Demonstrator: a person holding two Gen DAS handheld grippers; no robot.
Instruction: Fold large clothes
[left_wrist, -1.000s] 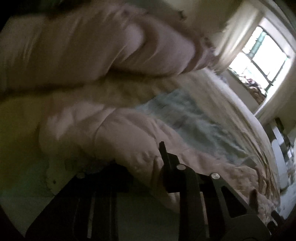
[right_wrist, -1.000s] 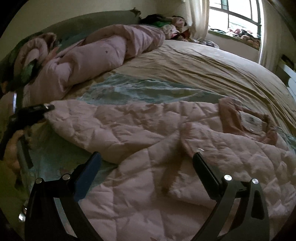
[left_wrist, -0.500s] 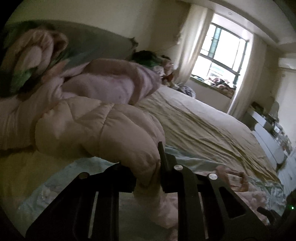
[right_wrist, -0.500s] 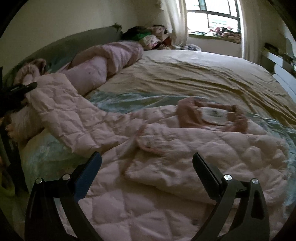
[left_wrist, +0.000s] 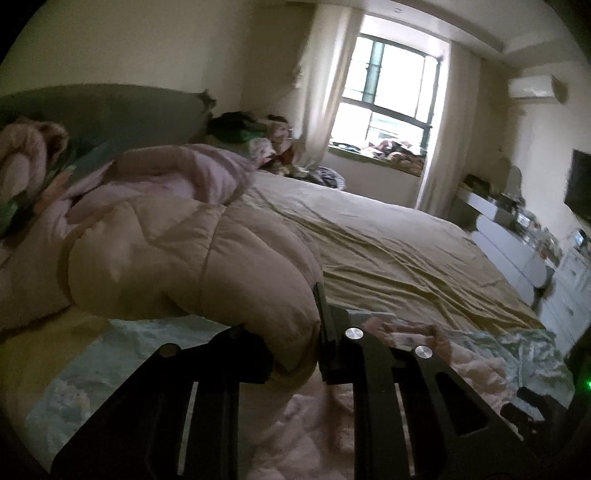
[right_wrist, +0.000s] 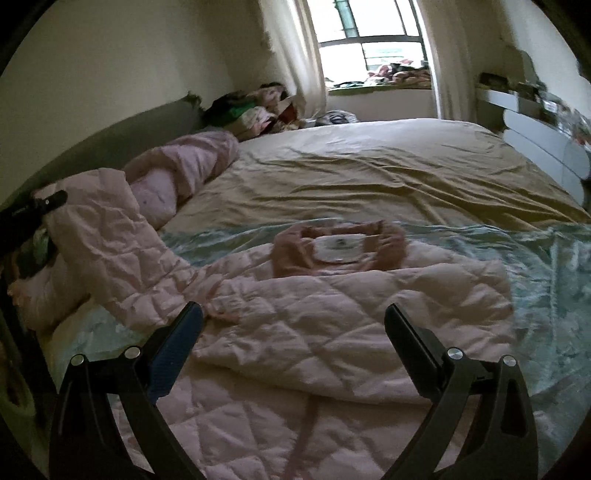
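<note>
The room is a bedroom with pale cream walls (left_wrist: 147, 44); a large bed (right_wrist: 369, 173) with a wrinkled tan sheet fills the middle; a grey-green headboard (left_wrist: 110, 107) stands on the left; a bright window (left_wrist: 391, 96) with light curtains (left_wrist: 325, 92) gives daylight; white drawers (left_wrist: 517, 251) stand on the right; an air conditioner (left_wrist: 532, 86) hangs high on the wall.

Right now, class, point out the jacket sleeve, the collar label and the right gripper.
jacket sleeve (right_wrist: 110, 236), right wrist view, on the quilted middle of the lifted sleeve.
collar label (right_wrist: 338, 248), right wrist view, on the white patch inside the collar.
right gripper (right_wrist: 293, 338), right wrist view, midway between its open fingertips.
</note>
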